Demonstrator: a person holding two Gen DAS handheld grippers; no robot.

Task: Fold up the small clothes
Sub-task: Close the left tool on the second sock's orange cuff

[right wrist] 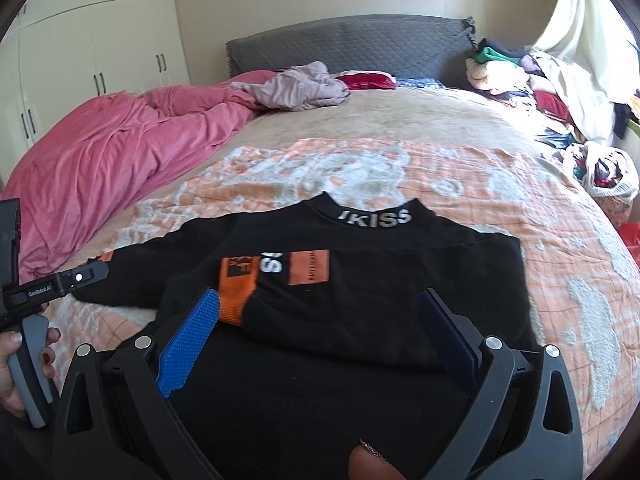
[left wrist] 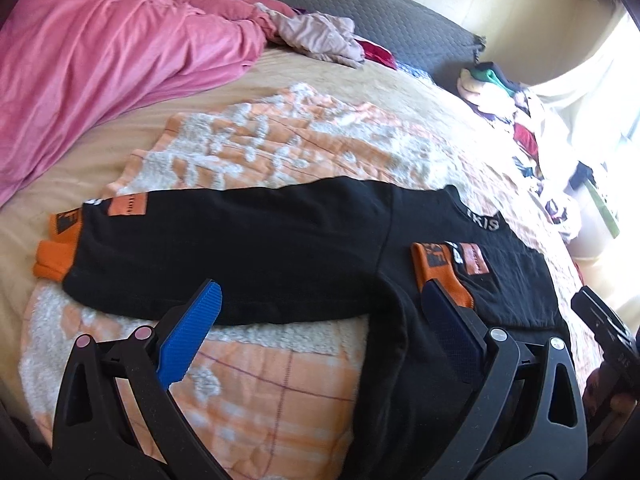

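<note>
Clearly, both tongs are spread apart and hold nothing. The left tongs (left wrist: 320, 332) hang just above the near hem of the black long-sleeved sweatshirt with orange cuffs (left wrist: 280, 252), which lies flat on the orange-and-white fleece blanket (left wrist: 280, 392) on the bed. The right tongs (right wrist: 320, 332) hover over the body of this sweatshirt, near the sleeve already folded across the chest, its orange cuff (right wrist: 236, 296) pointing to the near hem. The other sleeve reaches out on the left side of the sweatshirt, and its cuff (left wrist: 54, 256) is not yet folded.

I think the main risk is here: if the tongs pinch only the top layer, the folded sleeve can slide out again. The fleece may also come up together with the hem. Beyond the sweatshirt lie a pink crumpled duvet (right wrist: 120, 140) and, farther, a pile of mixed clothes (right wrist: 520, 84) beside the grey headboard (right wrist: 348, 44).
</note>
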